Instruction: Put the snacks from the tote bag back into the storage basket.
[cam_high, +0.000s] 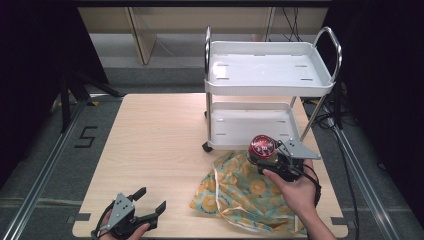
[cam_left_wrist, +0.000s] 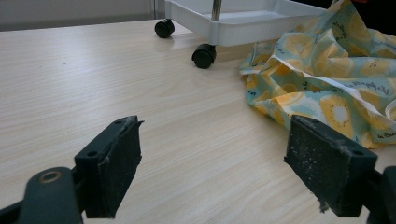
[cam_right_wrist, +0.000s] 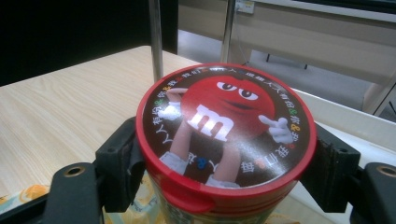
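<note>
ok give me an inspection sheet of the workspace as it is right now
surface: light wooden table, bare on its left half.
job's things: red-lidded candy tub held upright above the table's right side; yellow-and-green patterned cloth bag lies crumpled below it.
clutter: nothing seen.
grippers: right gripper has its fingers closed on the tub's sides; left gripper sits open near the front left edge, holding nothing.
cables: black cable loops by the right hand.
surroundings: white two-shelf cart stands at the table's back right, its shelves bare; grey floor, dark curtains either side.
</note>
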